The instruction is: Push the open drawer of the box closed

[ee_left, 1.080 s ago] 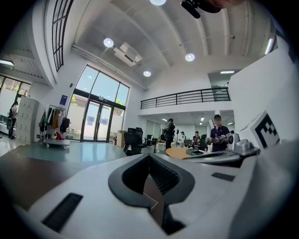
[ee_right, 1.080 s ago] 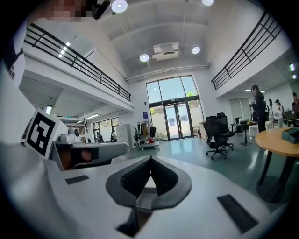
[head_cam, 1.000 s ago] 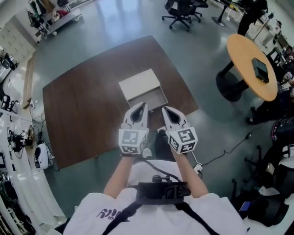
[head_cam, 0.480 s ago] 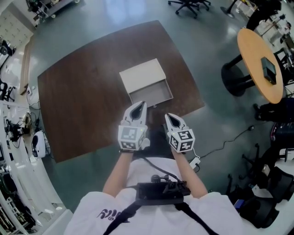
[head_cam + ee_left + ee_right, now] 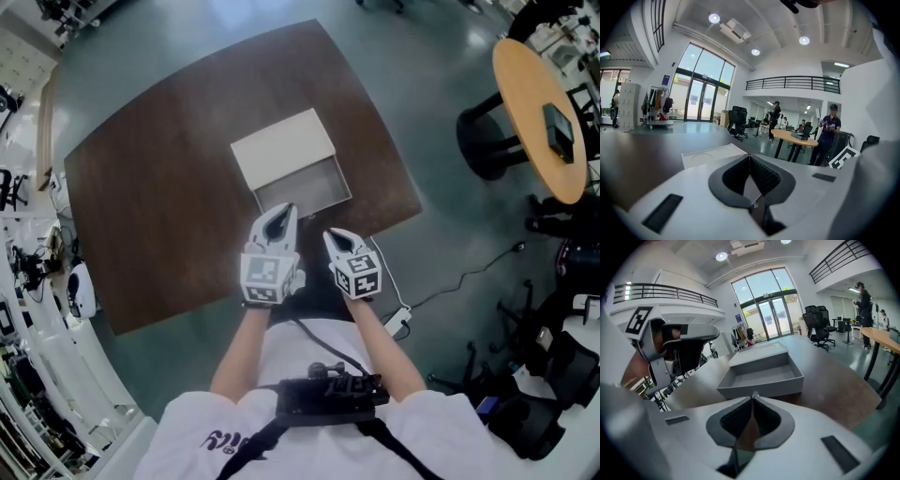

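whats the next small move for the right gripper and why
Probably ease the right gripper forward until its shut jaws meet the front panel of the open grey drawer. The jaws are together and empty, the drawer stands pulled out of the white box toward the gripper, and a gap separates them.

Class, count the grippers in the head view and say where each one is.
2. The left gripper points at the front of the open drawer; the right gripper is right of it, at the near edge of the brown table. None seem hidden.
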`<state>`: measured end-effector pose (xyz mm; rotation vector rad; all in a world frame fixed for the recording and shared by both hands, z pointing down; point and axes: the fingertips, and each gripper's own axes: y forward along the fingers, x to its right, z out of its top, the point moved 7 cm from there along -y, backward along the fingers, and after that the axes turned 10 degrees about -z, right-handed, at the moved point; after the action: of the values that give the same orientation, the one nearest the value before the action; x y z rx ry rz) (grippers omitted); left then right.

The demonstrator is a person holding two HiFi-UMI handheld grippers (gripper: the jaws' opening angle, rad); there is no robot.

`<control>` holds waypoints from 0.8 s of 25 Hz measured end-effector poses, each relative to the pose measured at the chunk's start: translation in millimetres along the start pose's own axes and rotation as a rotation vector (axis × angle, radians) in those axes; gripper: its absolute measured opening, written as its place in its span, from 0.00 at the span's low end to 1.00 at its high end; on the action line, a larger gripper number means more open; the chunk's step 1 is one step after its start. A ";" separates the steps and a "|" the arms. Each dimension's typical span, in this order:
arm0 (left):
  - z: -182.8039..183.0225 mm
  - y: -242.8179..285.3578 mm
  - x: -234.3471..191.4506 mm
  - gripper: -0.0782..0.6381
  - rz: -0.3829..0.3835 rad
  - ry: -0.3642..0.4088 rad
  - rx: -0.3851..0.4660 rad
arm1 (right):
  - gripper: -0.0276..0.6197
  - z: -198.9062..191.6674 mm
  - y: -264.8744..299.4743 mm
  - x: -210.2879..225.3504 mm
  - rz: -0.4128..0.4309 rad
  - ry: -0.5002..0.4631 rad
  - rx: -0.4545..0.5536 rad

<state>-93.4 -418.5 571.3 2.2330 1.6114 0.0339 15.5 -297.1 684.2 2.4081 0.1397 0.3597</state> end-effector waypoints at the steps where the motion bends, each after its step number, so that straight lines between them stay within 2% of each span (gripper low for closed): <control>1: -2.2 3.0 -1.9 0.12 0.002 0.005 -0.009 | 0.05 -2.6 6.8 0.0 -0.005 -0.025 -0.025; 4: -7.5 9.9 -8.6 0.12 0.012 0.003 -0.032 | 0.05 -8.2 26.8 -1.0 -0.017 -0.088 -0.087; 5: -9.3 11.6 -10.8 0.12 0.020 -0.001 -0.038 | 0.11 -9.9 32.9 -1.4 -0.014 -0.098 -0.102; 6: -11.1 13.0 -12.8 0.12 0.028 -0.005 -0.044 | 0.22 -11.6 38.5 -1.8 -0.008 -0.106 -0.116; 7: -12.7 14.5 -14.5 0.12 0.034 -0.010 -0.049 | 0.26 -12.9 43.2 -1.8 -0.003 -0.109 -0.128; 11: -14.3 20.6 -20.8 0.12 0.044 -0.022 -0.064 | 0.26 -10.9 58.9 -0.4 0.010 -0.078 -0.142; 19: -13.6 29.2 -35.8 0.12 0.093 -0.042 -0.065 | 0.26 1.5 80.8 -4.4 0.029 -0.136 -0.170; 20: -12.6 30.3 -36.3 0.12 0.096 -0.045 -0.064 | 0.20 1.8 81.5 -3.4 0.029 -0.137 -0.180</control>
<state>-81.2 -456.2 600.0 2.2448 1.4584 0.0597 13.0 -360.6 735.4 2.2494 0.0100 0.2099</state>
